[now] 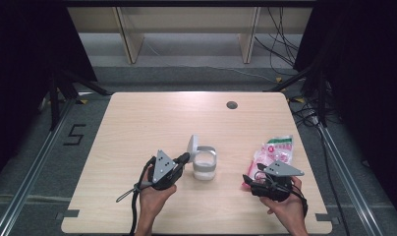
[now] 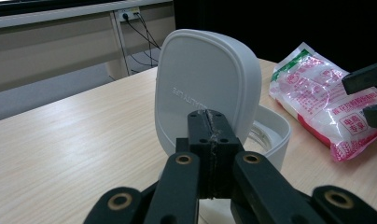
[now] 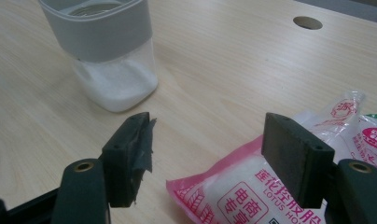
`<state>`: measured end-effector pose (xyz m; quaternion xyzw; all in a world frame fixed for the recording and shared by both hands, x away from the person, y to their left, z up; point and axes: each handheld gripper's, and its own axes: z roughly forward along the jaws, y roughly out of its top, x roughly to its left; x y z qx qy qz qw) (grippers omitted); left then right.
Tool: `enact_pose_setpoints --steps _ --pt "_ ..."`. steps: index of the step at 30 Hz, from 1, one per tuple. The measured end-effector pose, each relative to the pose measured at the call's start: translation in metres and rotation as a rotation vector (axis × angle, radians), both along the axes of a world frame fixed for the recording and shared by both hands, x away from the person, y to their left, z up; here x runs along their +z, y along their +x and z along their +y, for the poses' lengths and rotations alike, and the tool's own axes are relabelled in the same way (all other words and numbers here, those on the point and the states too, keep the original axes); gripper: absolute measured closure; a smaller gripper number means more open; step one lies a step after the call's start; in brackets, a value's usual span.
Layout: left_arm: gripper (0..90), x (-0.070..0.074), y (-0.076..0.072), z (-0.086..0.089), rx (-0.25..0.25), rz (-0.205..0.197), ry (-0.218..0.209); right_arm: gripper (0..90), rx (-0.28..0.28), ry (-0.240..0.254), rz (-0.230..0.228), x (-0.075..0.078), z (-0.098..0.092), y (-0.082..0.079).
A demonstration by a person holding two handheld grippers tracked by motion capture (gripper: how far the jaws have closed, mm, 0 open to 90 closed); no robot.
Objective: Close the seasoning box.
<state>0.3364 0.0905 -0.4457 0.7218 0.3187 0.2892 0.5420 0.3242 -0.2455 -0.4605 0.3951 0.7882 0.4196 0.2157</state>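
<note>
A clear jar with a grey collar holds white powder at the table's middle; its white hinged lid stands open. My left gripper is shut with nothing in it, its tips just left of the jar. In the left gripper view the shut tips sit right in front of the raised lid. A pink and white bag lies to the right. My right gripper is open at the bag's near end. In the right gripper view the bag's corner lies between the spread jaws, untouched, with the jar beyond.
The wooden table has a round cable hole near its far edge. Dark curtains and stands flank the table, with cables on the floor at the right. The right gripper's jaws reach into the left gripper view over the bag.
</note>
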Motion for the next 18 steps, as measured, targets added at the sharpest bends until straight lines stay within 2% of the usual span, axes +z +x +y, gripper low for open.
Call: enact_pose_setpoints --steps 1,7,11,17,18 --pt "89.3 -0.0005 0.0009 -0.0011 -0.009 -0.007 -0.008 34.1 -0.003 0.003 0.001 0.0001 0.0004 -0.0005" --pt "89.3 -0.0010 -0.0003 -0.0059 -0.014 -0.003 0.008 34.2 0.017 -0.007 -0.007 -0.0002 0.0001 -0.0004" --pt "89.1 -0.0007 -0.0010 -0.0077 -0.022 -0.001 0.001 34.2 0.000 -0.001 0.000 -0.0001 0.0004 -0.0020" --pt "80.2 -0.0023 -0.0017 -0.0073 -0.045 0.025 -0.003 34.2 0.001 -0.002 -0.001 -0.0003 0.0003 -0.0025" --pt "78.7 -0.0030 -0.0017 -0.0073 -0.045 0.029 -0.008 34.2 -0.011 0.004 0.010 -0.0003 0.0014 -0.0040"
